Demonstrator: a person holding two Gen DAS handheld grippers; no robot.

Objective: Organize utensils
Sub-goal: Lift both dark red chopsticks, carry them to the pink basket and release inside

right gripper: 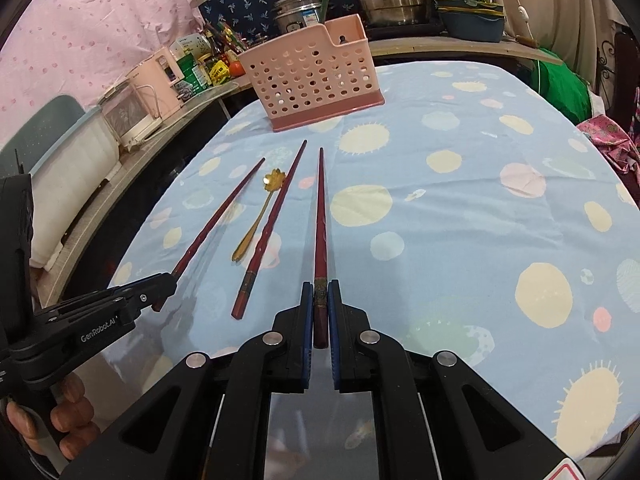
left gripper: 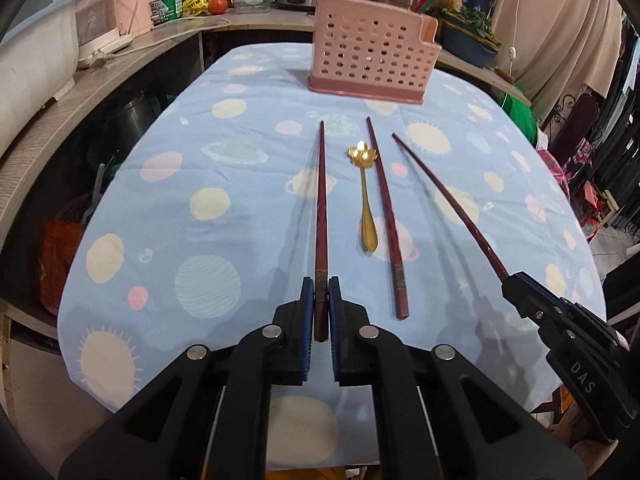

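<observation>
1. I count three dark red chopsticks, one gold spoon (left gripper: 365,196) and one pink holder (left gripper: 370,60) on the blue cloth (left gripper: 168,208).
2. My left gripper (left gripper: 321,292) is clenched on the left chopstick (left gripper: 321,200); my right gripper (right gripper: 321,296) is clenched on the right chopstick (right gripper: 321,220).
3. The middle chopstick (left gripper: 386,216) lies loose just beside the spoon, at its 3 o'clock.
4. The holder sits at 12 o'clock by the far edge, with open cloth between it and the chopstick tips.

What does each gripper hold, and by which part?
The left gripper and the right gripper each clamp one dark red chopstick, left and right, near its thick decorated end, thin tip pointing at the pink holder.
</observation>
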